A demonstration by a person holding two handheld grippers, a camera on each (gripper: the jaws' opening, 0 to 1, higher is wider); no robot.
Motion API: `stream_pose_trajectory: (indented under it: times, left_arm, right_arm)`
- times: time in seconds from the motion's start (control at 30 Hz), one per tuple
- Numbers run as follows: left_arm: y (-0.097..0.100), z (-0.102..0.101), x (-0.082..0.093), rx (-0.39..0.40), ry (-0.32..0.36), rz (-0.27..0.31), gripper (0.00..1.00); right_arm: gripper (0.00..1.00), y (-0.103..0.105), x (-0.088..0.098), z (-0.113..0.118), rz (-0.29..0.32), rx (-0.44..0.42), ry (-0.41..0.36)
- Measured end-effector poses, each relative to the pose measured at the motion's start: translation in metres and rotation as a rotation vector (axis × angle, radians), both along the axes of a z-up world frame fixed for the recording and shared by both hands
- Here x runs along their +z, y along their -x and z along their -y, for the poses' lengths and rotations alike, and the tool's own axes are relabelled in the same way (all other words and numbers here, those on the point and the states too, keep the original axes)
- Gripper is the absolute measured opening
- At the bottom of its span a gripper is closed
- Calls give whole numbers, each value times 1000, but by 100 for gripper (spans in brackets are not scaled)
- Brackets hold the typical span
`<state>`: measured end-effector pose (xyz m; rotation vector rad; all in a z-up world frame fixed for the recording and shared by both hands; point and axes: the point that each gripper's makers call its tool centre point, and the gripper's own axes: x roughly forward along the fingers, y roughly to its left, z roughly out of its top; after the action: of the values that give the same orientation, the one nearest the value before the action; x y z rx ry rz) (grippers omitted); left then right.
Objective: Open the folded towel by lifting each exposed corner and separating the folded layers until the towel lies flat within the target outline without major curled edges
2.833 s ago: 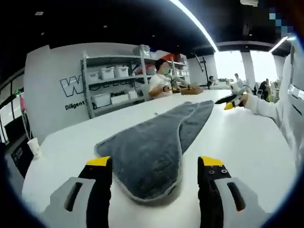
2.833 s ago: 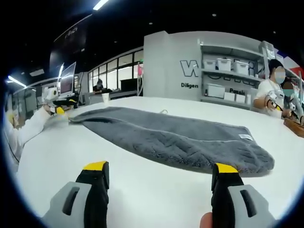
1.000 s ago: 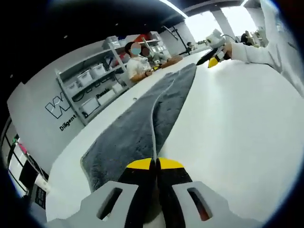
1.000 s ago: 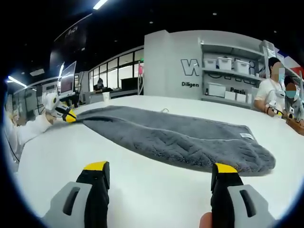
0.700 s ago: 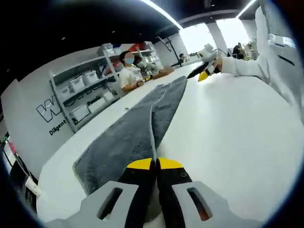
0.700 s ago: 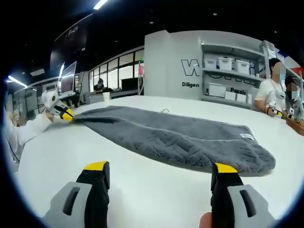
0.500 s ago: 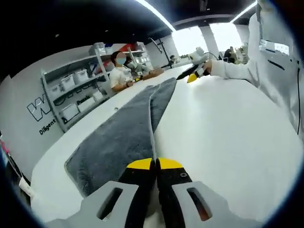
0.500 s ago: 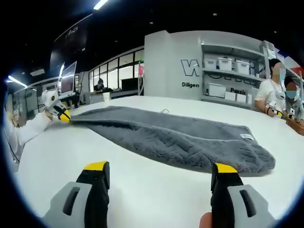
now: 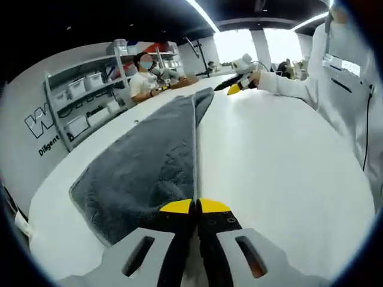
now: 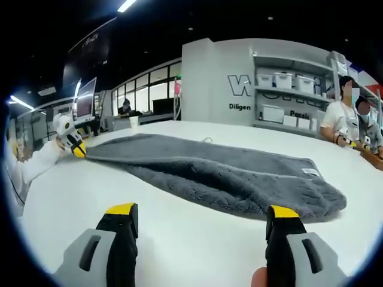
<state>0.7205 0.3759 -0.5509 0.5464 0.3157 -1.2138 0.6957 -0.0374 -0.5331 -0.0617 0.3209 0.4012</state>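
Note:
A grey towel [image 9: 146,161] lies lengthwise on the white table [image 9: 281,155]. Its pale hem runs straight from my left gripper [image 9: 195,205] to the far end. That gripper is shut on the towel's near corner, held just above the table. In the right gripper view the towel [image 10: 227,173] stretches across the table, still folded, with a small white tag [image 10: 309,172] near its right end. My right gripper [image 10: 202,212] stands open over bare table in front of it, touching nothing. The left gripper [image 10: 76,149] pinches the towel's far left end. The right gripper [image 9: 236,88] shows beyond the towel's far end.
A white-sleeved arm [image 9: 293,86] reaches along the table's right side. Shelves with white bins [image 10: 281,81] stand against the grey wall. People [image 9: 143,84] sit at the table's far end with small objects. A paper cup [image 10: 133,122] stands at the table's back edge.
My left gripper shut on the towel's near corner and has drawn the hem sideways, swinging the view. The folded layer has shifted with it. The right gripper stayed open and still.

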Motion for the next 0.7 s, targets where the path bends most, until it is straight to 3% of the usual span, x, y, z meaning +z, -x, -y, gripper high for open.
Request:
stream_pose_trajectory:
  times: [0.23,0.4,0.53,0.7]
  left_arm:
    - [1,-4,-4,23,2,-55,1]
    - [1,-2,1,25,34,-49,3]
    - [-4,-4,17,58,126,-54,15]
    - [-17,-15,42,130,253,-5,35]
  right_arm:
    - [88,0,1,3,0,0,0]
    - [88,0,1,3,-2,2,1]
    - [88,1,1,4,-3,0,1]
    - [88,1,2,1,-1,5,2]
